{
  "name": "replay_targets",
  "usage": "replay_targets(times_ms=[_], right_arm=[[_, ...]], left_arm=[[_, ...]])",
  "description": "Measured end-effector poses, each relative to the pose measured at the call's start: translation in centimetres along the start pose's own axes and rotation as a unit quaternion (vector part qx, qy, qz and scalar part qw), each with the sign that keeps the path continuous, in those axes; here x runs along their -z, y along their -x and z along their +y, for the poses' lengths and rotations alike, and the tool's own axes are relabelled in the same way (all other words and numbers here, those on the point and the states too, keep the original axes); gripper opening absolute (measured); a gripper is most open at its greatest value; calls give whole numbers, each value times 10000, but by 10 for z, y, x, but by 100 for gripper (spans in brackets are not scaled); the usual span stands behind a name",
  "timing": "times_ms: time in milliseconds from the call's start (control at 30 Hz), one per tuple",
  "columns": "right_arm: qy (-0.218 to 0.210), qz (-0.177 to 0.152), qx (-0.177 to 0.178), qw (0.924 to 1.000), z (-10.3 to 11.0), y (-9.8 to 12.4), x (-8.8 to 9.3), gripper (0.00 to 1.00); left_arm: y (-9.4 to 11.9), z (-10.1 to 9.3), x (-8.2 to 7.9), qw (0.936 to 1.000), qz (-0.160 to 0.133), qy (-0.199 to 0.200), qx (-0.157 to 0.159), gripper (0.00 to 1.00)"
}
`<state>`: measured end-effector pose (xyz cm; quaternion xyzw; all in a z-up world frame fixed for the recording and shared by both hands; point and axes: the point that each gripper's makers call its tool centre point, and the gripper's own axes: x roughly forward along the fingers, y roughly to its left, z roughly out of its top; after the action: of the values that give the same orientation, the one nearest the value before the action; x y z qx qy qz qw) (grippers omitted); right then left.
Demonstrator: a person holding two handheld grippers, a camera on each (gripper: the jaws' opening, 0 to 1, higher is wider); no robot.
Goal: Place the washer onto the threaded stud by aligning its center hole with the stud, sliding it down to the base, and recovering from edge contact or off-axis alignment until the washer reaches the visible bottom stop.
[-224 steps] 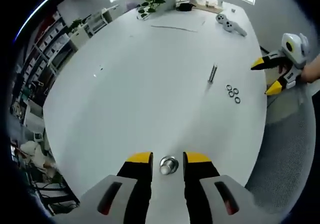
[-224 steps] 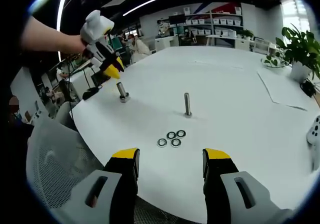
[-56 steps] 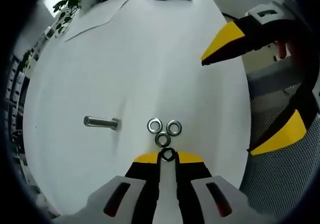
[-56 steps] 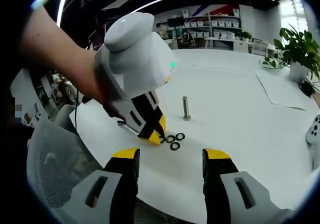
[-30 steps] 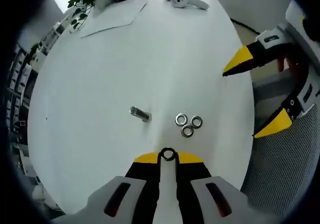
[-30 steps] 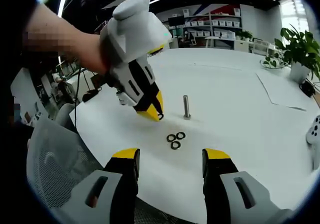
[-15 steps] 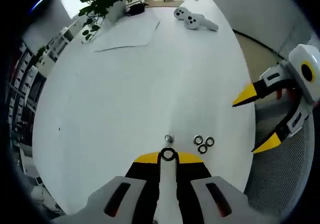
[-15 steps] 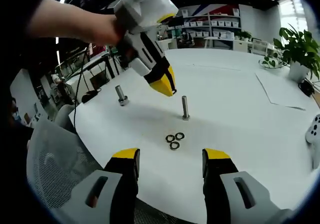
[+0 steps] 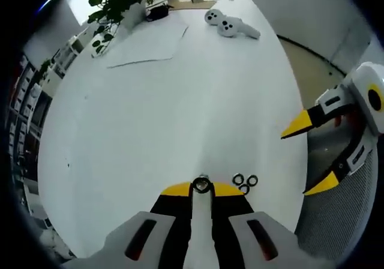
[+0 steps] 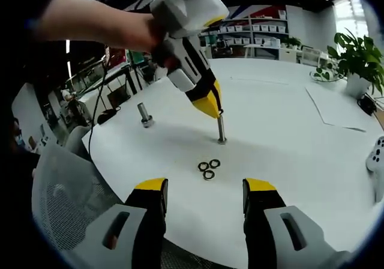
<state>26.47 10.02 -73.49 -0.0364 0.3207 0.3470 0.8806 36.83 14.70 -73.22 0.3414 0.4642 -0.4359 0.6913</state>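
Observation:
My left gripper point(image 9: 201, 189) is shut on a steel washer point(image 9: 195, 186), pinched flat between its yellow tips. In the right gripper view the left gripper point(image 10: 211, 109) comes down from the upper left, held in a person's hand, with its tips right at the top of the upright threaded stud point(image 10: 221, 129). The washer itself is too small to make out there. Three loose washers point(image 10: 207, 168) lie on the white table point(image 10: 288, 161) just in front of the stud. My right gripper point(image 10: 204, 194) hovers open and empty near the table's edge, also visible as the right gripper point(image 9: 294, 164).
A second bolt point(image 10: 144, 114) stands upright to the left of the stud. A potted plant point(image 10: 359, 53), a sheet of paper point(image 9: 147, 39) and a white controller point(image 9: 231, 25) sit at the far side. A mesh chair point(image 10: 66, 203) stands at the near edge.
The left gripper, still holding the washer, has moved right and down until its tips meet the top of the stud. The right gripper has stayed put.

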Motion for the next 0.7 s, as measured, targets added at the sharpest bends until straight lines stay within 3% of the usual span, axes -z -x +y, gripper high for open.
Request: replay_targets(times_ms=[700], right_arm=[[-5, 10, 23, 10000, -1, 0, 0, 53]], left_arm=[[-20, 2, 8, 9994, 316, -88, 135, 8]])
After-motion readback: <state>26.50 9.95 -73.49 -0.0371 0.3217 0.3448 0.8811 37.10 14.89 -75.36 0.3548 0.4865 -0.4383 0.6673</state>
